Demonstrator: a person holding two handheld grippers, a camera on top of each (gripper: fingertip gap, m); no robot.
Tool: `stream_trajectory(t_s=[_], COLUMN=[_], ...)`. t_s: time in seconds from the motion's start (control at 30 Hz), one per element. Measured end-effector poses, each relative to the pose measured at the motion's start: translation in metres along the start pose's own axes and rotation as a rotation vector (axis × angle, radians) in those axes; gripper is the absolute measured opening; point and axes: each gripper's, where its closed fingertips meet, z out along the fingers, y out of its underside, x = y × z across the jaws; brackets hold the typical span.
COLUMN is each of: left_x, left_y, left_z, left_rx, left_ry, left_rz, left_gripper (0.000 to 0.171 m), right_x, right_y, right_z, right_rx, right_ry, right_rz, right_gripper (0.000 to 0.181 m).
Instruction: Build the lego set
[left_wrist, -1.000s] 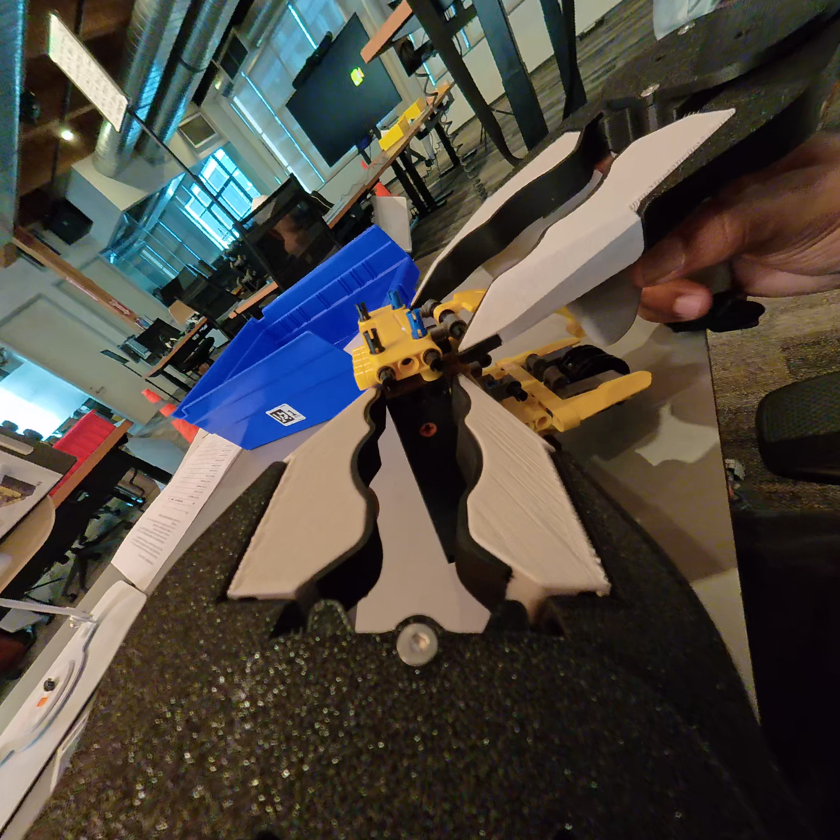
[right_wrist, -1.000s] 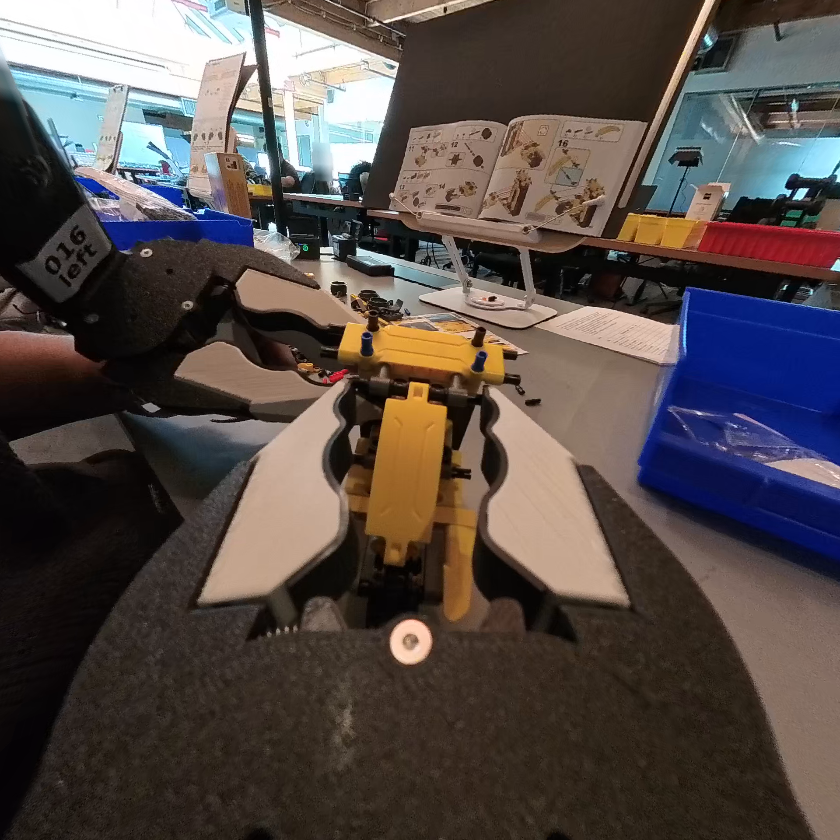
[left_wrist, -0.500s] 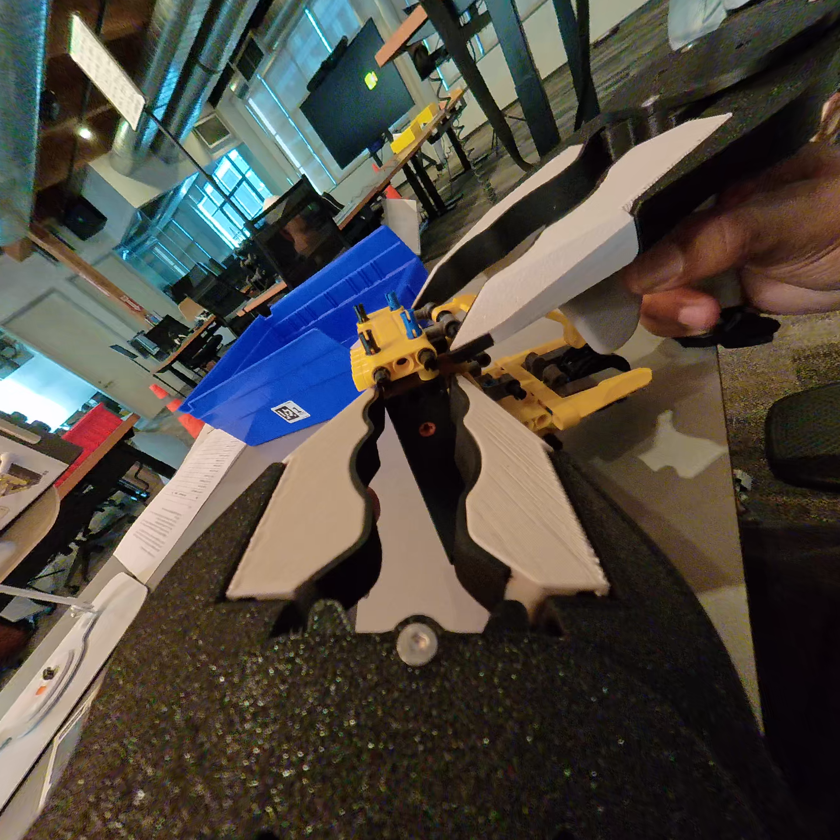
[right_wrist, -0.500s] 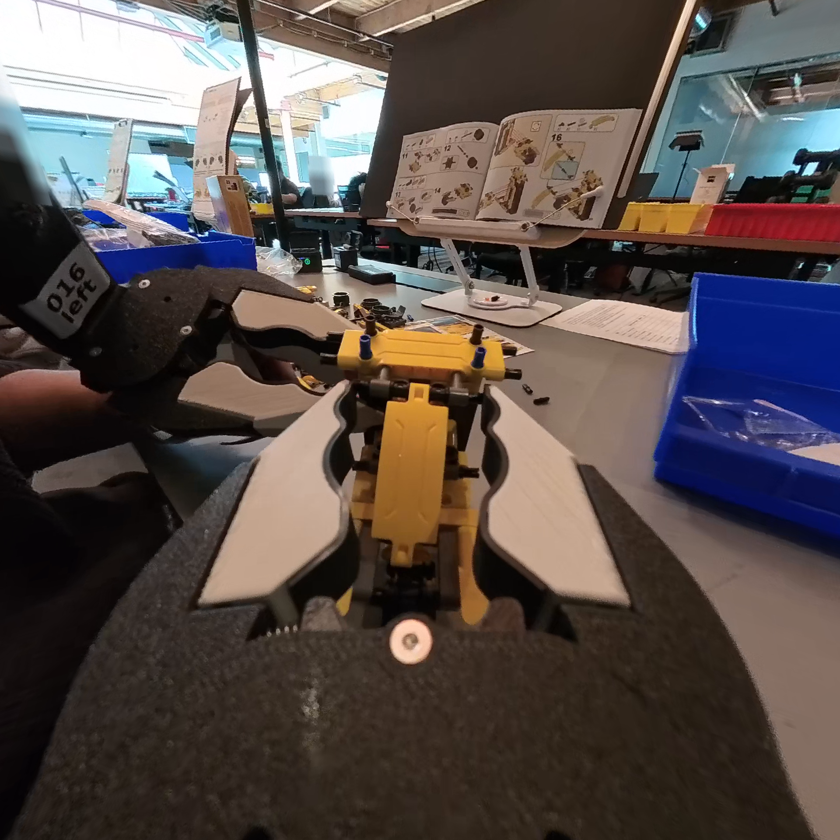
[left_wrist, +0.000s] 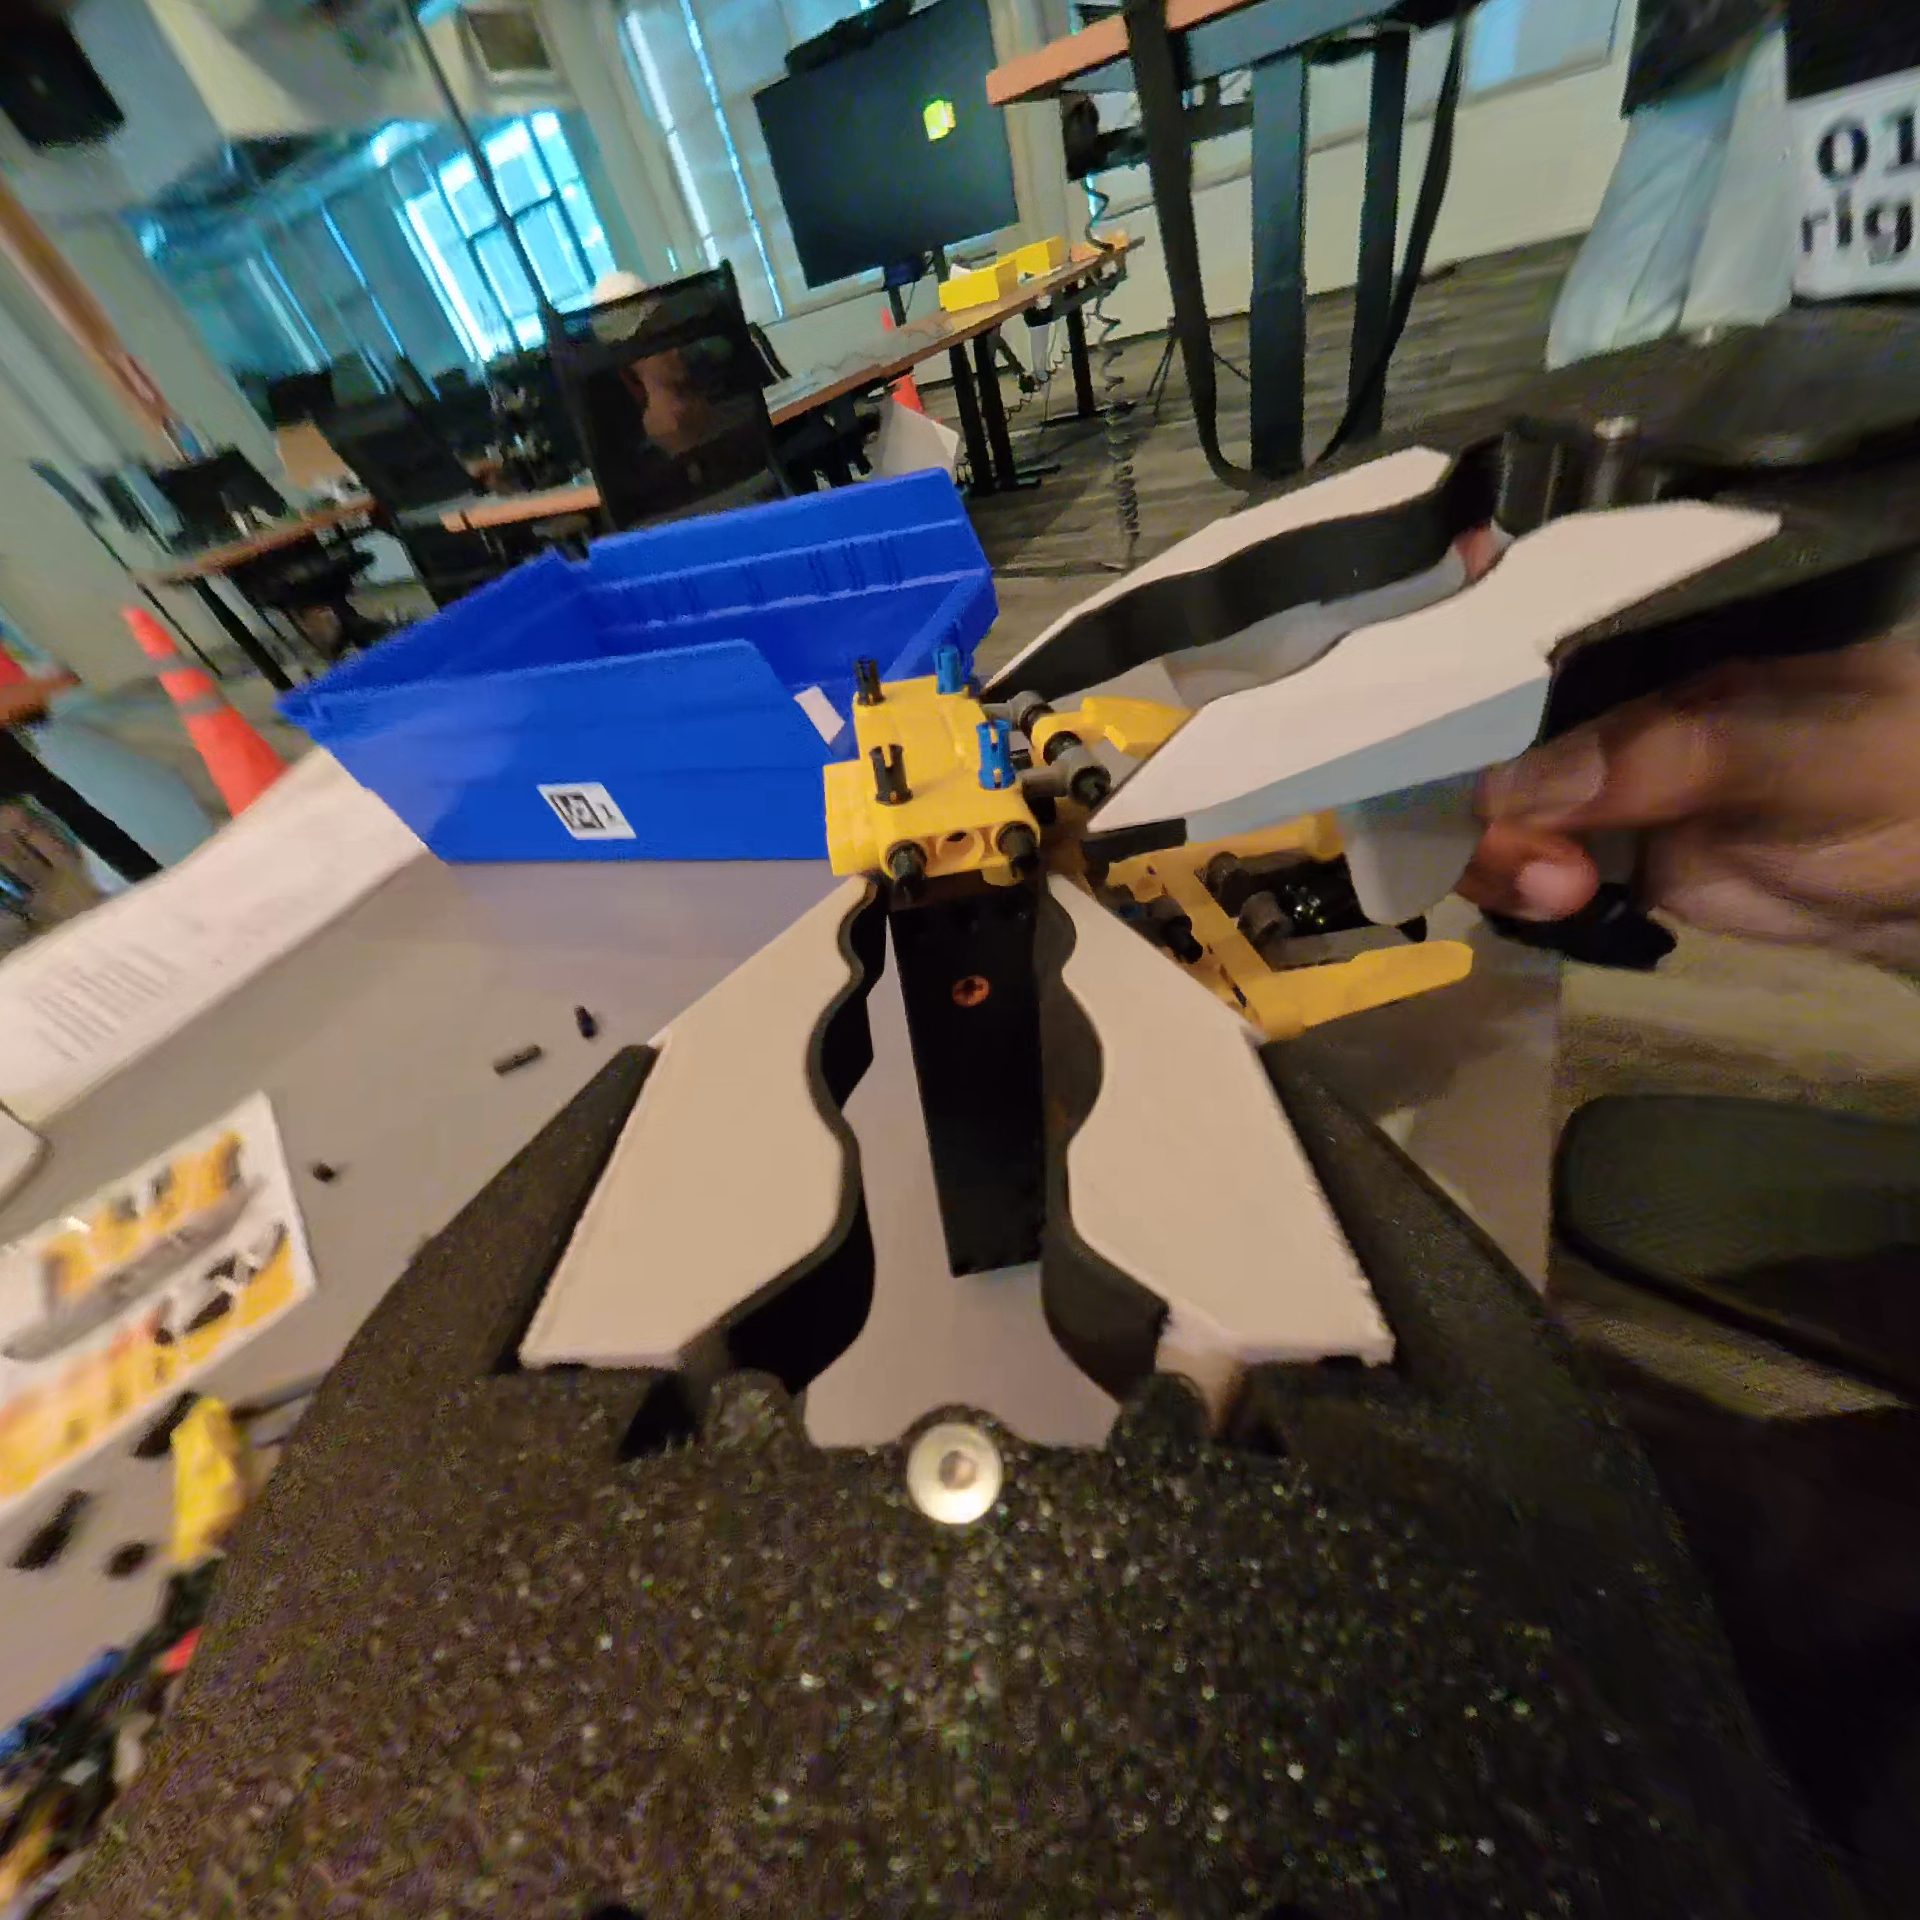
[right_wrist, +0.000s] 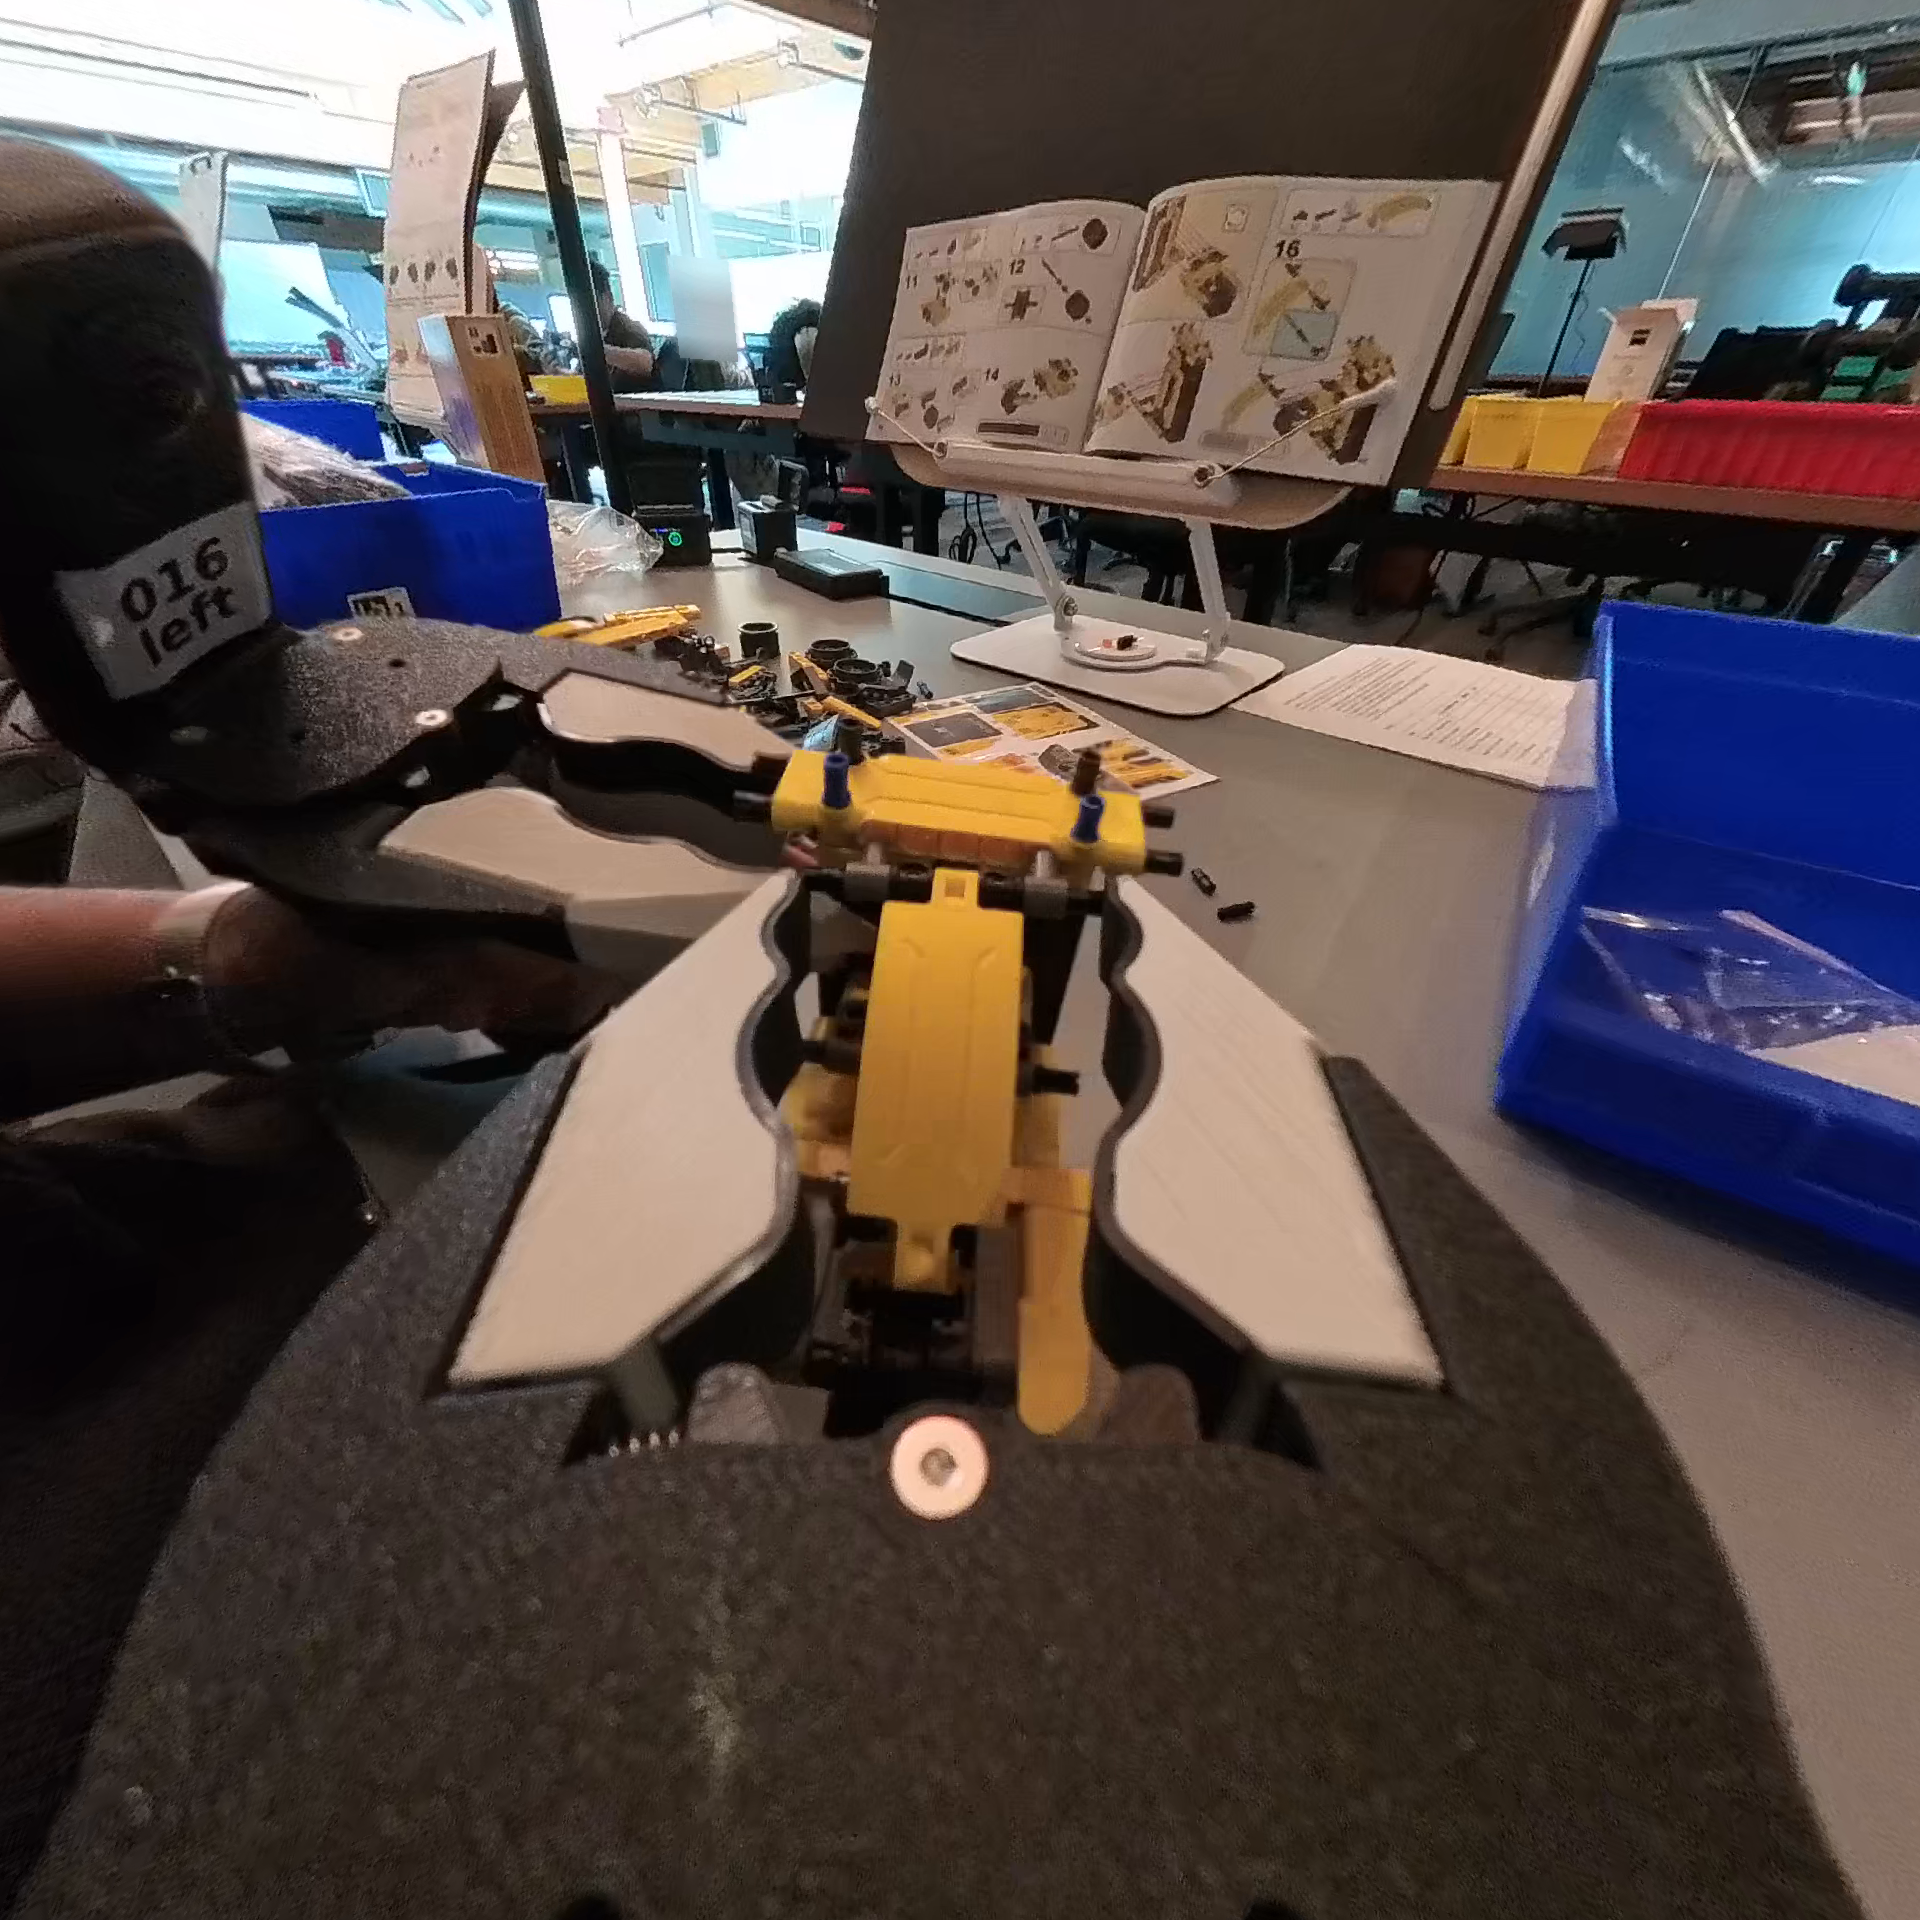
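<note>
**Two grippers on one yellow brick model**

Grey and matte, the surface (right_wrist: 1351, 862) runs through an open workshop with desks and windows behind. Nearest in the right wrist view, the right gripper (right_wrist: 940, 904) has its fingers (right_wrist: 665, 1132) drawn in on both sides of a yellow brick model (right_wrist: 940, 1049), which lies lengthwise between them; the gap is only as wide as the model's body, and its cross-piece with blue and black pegs sticks out past the fingertips. From the left side of that view comes the left gripper (right_wrist: 774, 805), its tips at the end of that cross-piece, with a person's hand (right_wrist: 208, 935) below it.

In the left wrist view, the left gripper (left_wrist: 961, 899) is narrowed around a long black block (left_wrist: 971, 1060) that stands between its fingers (left_wrist: 1195, 1143), and the yellow model (left_wrist: 940, 800) sits right at the tips; whether the pads press the block I cannot tell for certain, though they sit close against it. The right gripper (left_wrist: 1049, 758) enters from the right, closed on the model's yellow body, and a hand (left_wrist: 1704, 821) holds its grip.

Just beyond, small black pins (right_wrist: 1221, 894) lie loose on the surface, and a printed picture sheet (right_wrist: 1049, 738) lies flat near a scatter of loose parts (right_wrist: 821, 670). A blue bin (right_wrist: 1766, 935) stands to the right, holding clear plastic bags. Farther back, an open instruction booklet (right_wrist: 1174, 332) rests on a white stand (right_wrist: 1112, 655) before a dark board, with a printed paper (right_wrist: 1423, 707) beside the stand's foot.
</note>
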Motion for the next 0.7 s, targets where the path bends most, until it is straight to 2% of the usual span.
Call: stream_trajectory(t_s=[0.17, 0.37, 0.43, 0.53, 0.7], left_x=[-0.024, -0.055, -0.059, -0.061, -0.062], left_y=[0.006, 0.034, 0.041, 0.045, 0.051], left_z=[-0.011, -0.031, -0.037, -0.04, -0.038], left_rx=[-0.016, -0.011, -0.009, -0.014, -0.019], left_ry=[-0.074, -0.115, -0.115, -0.12, -0.062], left_rz=[-0.377, -0.879, -0.951, -0.959, -1.071], left_gripper=[0.026, 0.025, 0.026, 0.026, 0.026], right_x=[0.007, 0.013, 0.013, 0.013, 0.019], right_y=[-0.014, -0.016, -0.017, -0.016, -0.02], right_z=[-0.001, 0.001, 0.004, 0.01, 0.011], right_rx=[-0.003, -0.067, -0.081, -0.095, -0.068], right_ry=[-0.004, -0.025, -0.035, -0.039, -0.022], right_rz=[0.044, 0.067, 0.071, 0.069, 0.087], right_gripper=[0.056, 0.055, 0.056, 0.056, 0.056])
